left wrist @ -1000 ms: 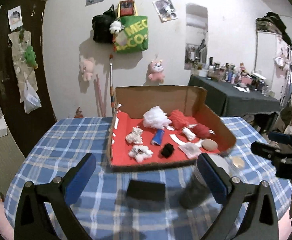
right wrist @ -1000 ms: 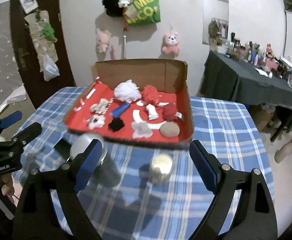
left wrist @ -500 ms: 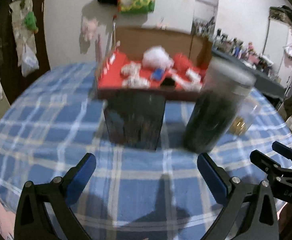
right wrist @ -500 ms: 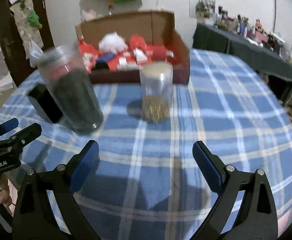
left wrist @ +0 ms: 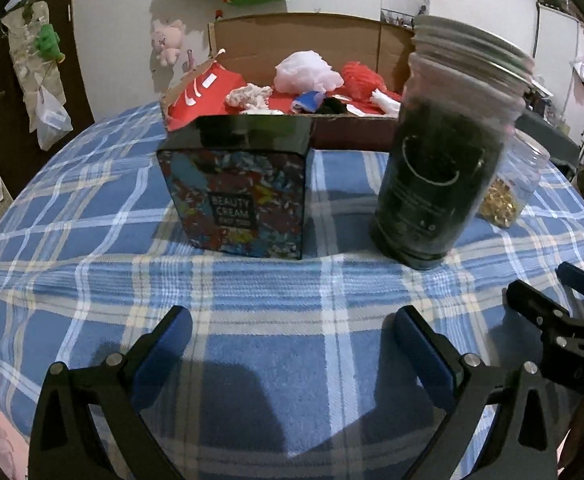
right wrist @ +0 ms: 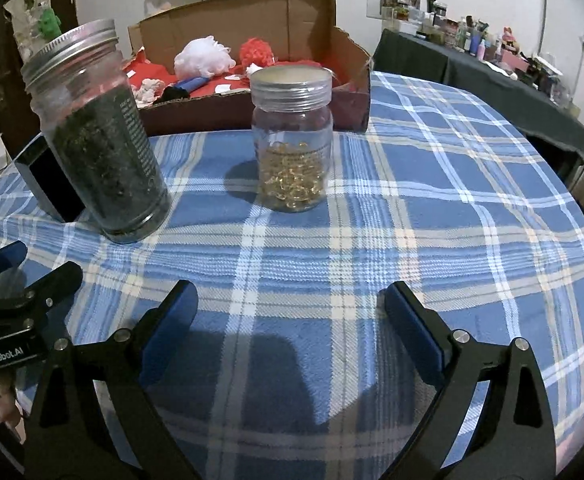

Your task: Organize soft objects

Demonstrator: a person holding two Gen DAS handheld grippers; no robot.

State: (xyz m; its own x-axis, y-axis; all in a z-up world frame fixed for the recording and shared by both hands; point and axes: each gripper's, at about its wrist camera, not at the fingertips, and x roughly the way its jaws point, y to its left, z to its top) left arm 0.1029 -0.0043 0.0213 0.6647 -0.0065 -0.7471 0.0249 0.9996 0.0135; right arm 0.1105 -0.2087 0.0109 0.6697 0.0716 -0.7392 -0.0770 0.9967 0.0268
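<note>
A cardboard box point(left wrist: 292, 36) point(right wrist: 248, 20) with a red floor stands at the far side of the table. In it lie soft things: a white puff point(left wrist: 305, 72) point(right wrist: 204, 58), a red pompom point(left wrist: 357, 76) point(right wrist: 256, 51), a blue roll point(left wrist: 307, 100), a black tuft and white scraps. My left gripper point(left wrist: 288, 344) hovers low over the near cloth, open and holding nothing. The right gripper point(right wrist: 288, 320) is likewise open and empty, low at the near edge. Each gripper shows at the side of the other's view.
A black "Beauty Cream" tin point(left wrist: 240, 192) stands in front of the box. Beside it is a tall jar of dark leaves point(left wrist: 439, 152) point(right wrist: 100, 140), then a smaller jar of gold beads point(right wrist: 292, 140). The blue plaid cloth point(right wrist: 451, 220) covers a round table; a dark side table point(right wrist: 471, 80) stands at right.
Both grippers have dropped from high above the table to low near its front edge, so the tin and jars now rise in front of the box. Both stay open.
</note>
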